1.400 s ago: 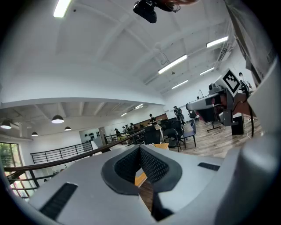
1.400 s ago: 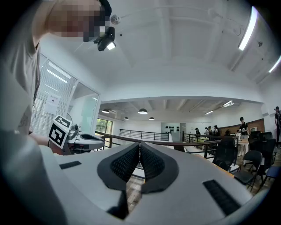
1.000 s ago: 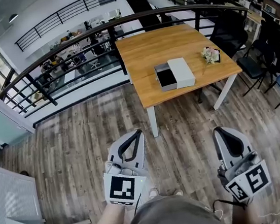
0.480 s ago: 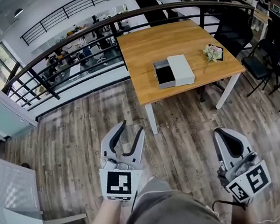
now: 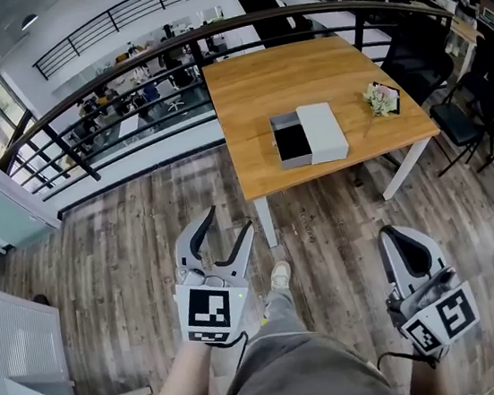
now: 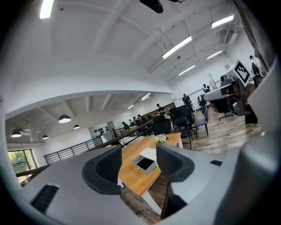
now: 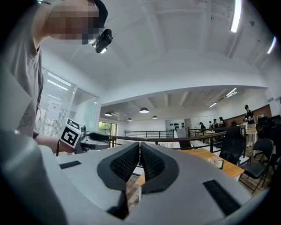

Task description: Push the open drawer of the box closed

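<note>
Lying flat on the rectangular light-wood table [image 5: 303, 72], near its front edge: a white flat box [image 5: 322, 131], with its black-lined drawer [image 5: 291, 140] pulled out toward the table's left side. Well short of the table, above wooden flooring: grey left gripper [image 5: 228, 222], jaws opening wide, nothing between; grey right gripper [image 5: 396, 234], jaws pressed together, empty.

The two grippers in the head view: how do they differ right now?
The left gripper has its jaws apart and opening, nothing between them; the right gripper has its jaws together. The left gripper's marker cube faces the camera fairly squarely; the right gripper's is turned at an angle. Both are grey, empty, and held over the floor, short of the table.
</note>
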Demonstrator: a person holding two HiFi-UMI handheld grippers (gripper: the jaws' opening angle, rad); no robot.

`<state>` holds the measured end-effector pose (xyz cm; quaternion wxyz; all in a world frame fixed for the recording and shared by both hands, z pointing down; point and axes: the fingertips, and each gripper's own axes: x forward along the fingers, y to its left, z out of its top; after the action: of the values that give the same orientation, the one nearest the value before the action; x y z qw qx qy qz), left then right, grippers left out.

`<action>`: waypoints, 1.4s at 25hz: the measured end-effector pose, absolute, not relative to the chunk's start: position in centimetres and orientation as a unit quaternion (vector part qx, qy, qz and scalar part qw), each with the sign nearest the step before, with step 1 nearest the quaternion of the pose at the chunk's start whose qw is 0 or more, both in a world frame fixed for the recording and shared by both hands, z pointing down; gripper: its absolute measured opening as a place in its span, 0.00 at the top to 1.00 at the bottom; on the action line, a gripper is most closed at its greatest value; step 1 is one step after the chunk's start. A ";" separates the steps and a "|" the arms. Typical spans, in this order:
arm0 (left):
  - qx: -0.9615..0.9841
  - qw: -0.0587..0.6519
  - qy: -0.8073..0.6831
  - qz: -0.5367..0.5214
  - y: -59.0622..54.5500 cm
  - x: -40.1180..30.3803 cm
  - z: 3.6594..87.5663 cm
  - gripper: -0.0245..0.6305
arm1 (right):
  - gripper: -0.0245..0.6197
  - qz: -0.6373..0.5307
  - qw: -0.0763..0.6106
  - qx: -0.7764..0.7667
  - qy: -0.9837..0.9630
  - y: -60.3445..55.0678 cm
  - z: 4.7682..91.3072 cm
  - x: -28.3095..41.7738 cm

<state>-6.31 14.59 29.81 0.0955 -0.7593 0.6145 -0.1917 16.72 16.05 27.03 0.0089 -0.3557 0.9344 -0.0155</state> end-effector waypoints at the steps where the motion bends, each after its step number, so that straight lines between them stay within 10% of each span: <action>1: -0.760 0.095 0.612 -0.196 13.4 -6.6 30.3 0.56 | 0.91 -0.017 0.006 -0.358 0.934 15.0 27.3 16.4; 35: -0.833 0.010 0.365 -0.415 -23.3 -12.6 57.7 0.58 | 0.91 -0.141 -0.158 -0.390 0.896 -20.1 41.2 2.3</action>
<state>-12.61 -23.30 57.67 0.0095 -0.8333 0.3655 -0.4147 2.32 -20.14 41.15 -0.1583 -0.3897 0.8962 -0.1410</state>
